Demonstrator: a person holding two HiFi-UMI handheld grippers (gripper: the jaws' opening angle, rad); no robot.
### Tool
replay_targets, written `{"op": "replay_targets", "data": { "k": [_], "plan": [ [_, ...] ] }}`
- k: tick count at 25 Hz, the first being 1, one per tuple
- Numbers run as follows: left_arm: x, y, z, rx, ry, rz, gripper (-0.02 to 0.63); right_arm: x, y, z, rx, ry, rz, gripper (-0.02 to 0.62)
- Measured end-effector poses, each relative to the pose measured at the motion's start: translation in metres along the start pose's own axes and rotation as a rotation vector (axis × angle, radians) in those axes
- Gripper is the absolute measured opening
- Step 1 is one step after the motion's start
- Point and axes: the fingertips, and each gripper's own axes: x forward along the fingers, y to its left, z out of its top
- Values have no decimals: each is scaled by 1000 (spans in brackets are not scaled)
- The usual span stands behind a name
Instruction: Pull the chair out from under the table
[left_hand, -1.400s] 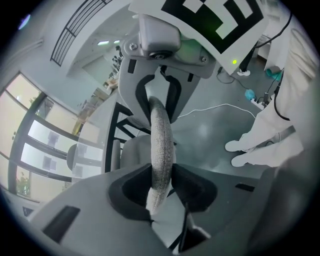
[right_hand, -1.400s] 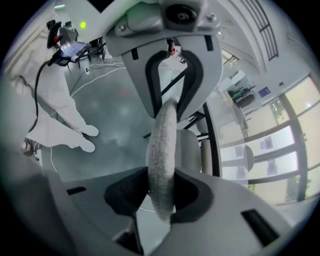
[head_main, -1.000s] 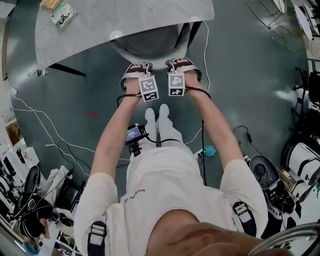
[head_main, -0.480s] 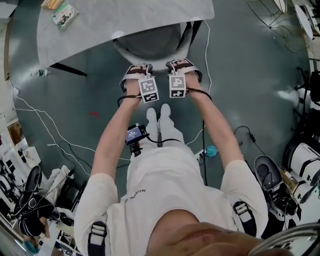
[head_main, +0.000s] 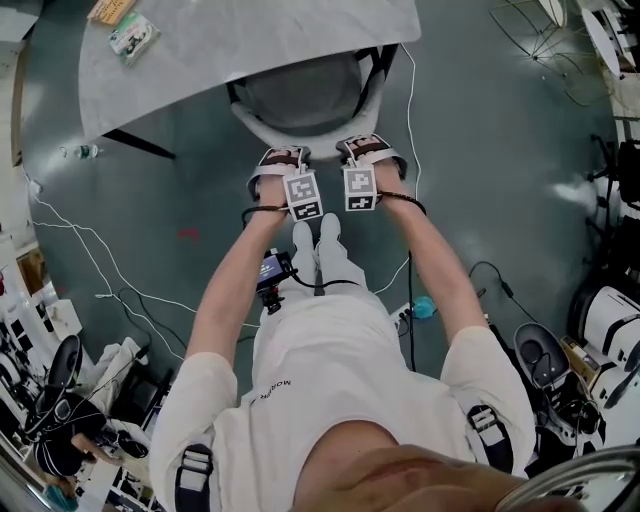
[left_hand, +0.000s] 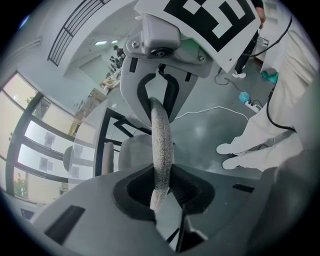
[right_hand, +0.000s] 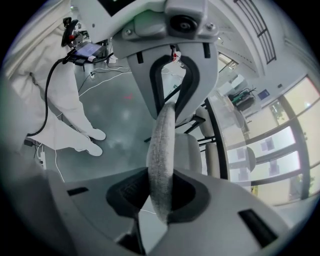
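Left gripper (head_main: 281, 157) and right gripper (head_main: 368, 148) each clamp the chair (head_main: 300, 100) by its backrest rim, giving 2 balanced pulling points clear of the table (head_main: 250, 40) edge.

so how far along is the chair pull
Done: left gripper and right gripper are both clamped on the chair at its back rim. In hand: it is partway out, most of its seat showing past the table edge. Left: the seat's far end sits under the tabletop, so more pulling is needed.
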Motion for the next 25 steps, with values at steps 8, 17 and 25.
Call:
{"op": "replay_targets", "data": {
  "k": [8, 17, 25],
  "plan": [
    [-16, -33, 11, -11, 4, -17, 77, -19, 32, 7, 5, -2, 5, 92],
    [-34, -72, 15, -19, 7, -41, 77, -35, 69, 18, 7, 0, 12, 94],
    [-51, -109, 15, -29, 8, -53, 77, -51, 103, 35, 21, -11, 25, 94]
  ]
}}
